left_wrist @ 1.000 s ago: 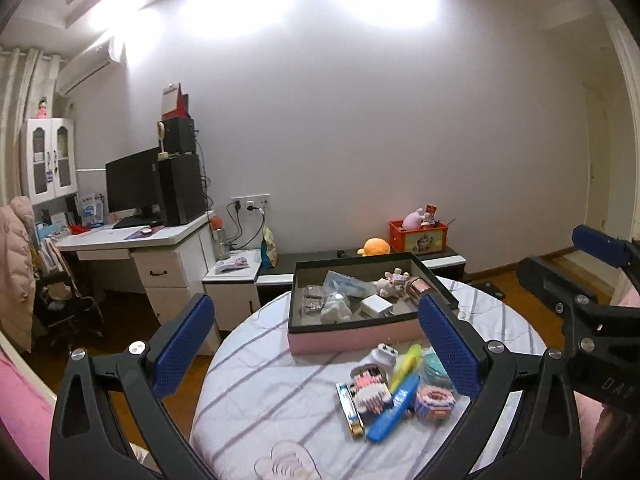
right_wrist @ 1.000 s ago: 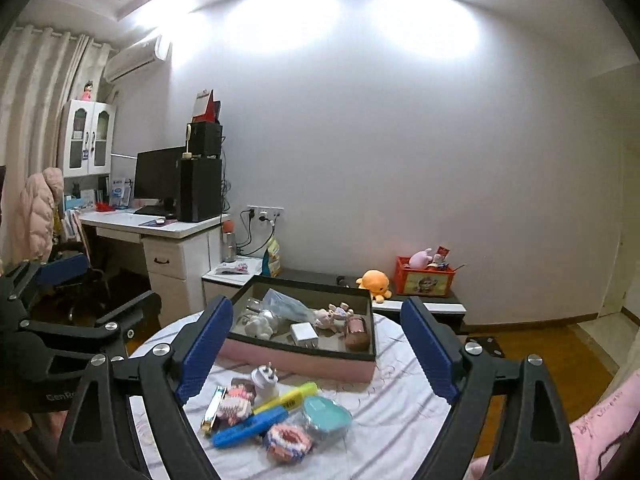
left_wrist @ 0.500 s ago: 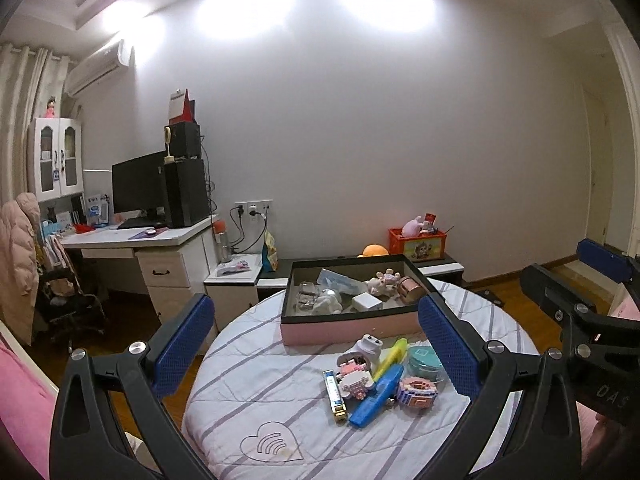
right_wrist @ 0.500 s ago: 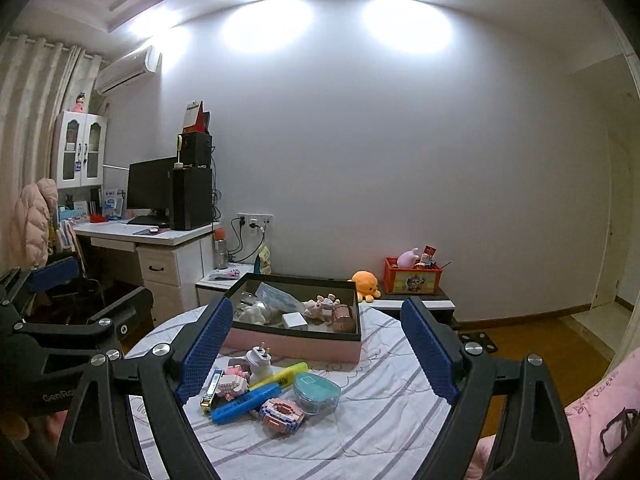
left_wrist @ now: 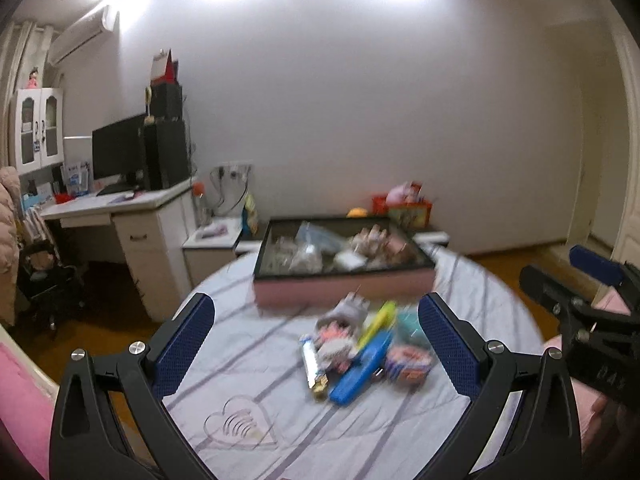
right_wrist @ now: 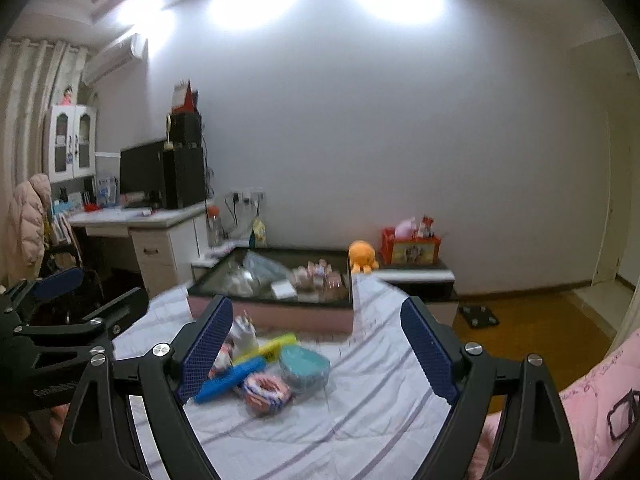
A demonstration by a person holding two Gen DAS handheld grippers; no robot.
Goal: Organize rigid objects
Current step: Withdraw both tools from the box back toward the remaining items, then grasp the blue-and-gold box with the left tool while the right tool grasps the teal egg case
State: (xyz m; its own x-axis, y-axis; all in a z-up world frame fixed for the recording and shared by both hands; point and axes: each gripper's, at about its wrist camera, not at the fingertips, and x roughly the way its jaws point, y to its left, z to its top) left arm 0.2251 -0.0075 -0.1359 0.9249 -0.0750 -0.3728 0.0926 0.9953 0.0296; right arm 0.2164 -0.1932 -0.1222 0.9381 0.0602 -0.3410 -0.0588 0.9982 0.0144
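Observation:
A pile of small objects lies on the round table with a striped cloth point(left_wrist: 280, 412): a blue case point(left_wrist: 360, 372), a yellow marker point(left_wrist: 378, 316), a teal round tin point(right_wrist: 304, 366), a red-and-white ring toy point(right_wrist: 266, 390) and a white plug point(right_wrist: 244, 332). Behind the pile stands a pink box point(left_wrist: 344, 284) with a black inside, holding several items; it also shows in the right wrist view point(right_wrist: 272, 314). My left gripper point(left_wrist: 316, 344) is open and empty above the pile. My right gripper point(right_wrist: 316, 348) is open and empty over the teal tin. Both views are blurred.
A white desk point(left_wrist: 132, 216) with a monitor stands at the left. A low cabinet point(right_wrist: 416, 276) behind the table carries an orange plush point(right_wrist: 362, 256) and a red box point(right_wrist: 410, 246). Pink bedding point(right_wrist: 592, 400) lies at the right. A chair point(left_wrist: 44, 276) with a jacket stands at the far left.
Both grippers have moved closer to the table, so the pile and the pink box look larger. Both stay open and empty. The objects on the table have not moved.

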